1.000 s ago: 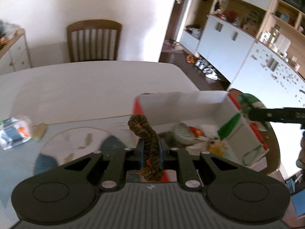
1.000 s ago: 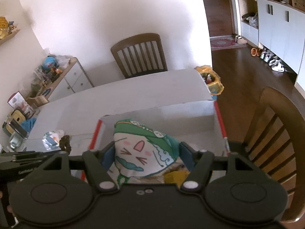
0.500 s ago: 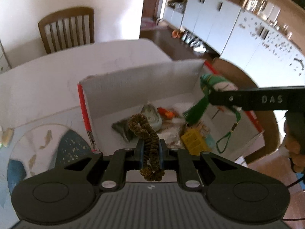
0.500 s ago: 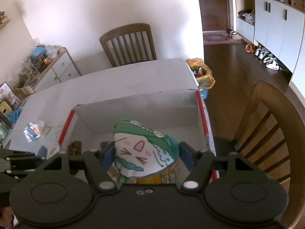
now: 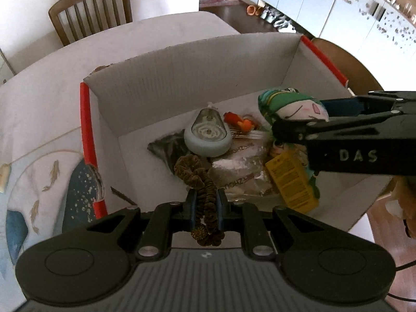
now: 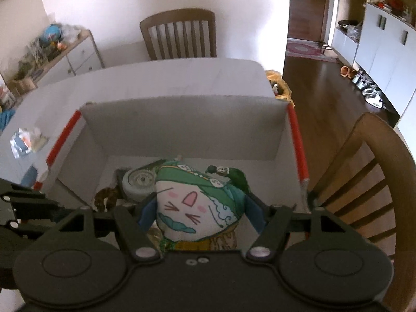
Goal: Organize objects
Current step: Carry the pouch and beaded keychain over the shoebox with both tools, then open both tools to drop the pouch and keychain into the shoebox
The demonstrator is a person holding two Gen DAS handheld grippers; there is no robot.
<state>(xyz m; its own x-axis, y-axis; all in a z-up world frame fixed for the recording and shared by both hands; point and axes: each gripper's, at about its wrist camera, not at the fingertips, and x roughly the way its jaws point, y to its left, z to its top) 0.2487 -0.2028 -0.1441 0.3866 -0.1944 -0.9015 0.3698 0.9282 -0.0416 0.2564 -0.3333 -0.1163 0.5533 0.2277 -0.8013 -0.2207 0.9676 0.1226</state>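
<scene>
Big white cardboard box w/ red edges (image 5: 182, 78) on the table already had stuff in it, so prob most done. Right gripper (image 6: 200, 208) clamped a green cartoon-face plush pouch (image 6: 192, 205), left gripper (image 5: 204, 202) pinched a brown velvet scrunchie (image 5: 200, 182), both over the box, not dropped yet. Only left cam showed the yellow tag (image 5: 291, 182).

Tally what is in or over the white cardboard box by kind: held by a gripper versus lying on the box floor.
Held in a gripper: 2, brown velvet scrunchie, green-and-white cartoon-face plush pouch
Lying in the white cardboard box: 4, pale blue oval case, clear snack packet, yellow tag, small red-orange item
Total: 6
</scene>
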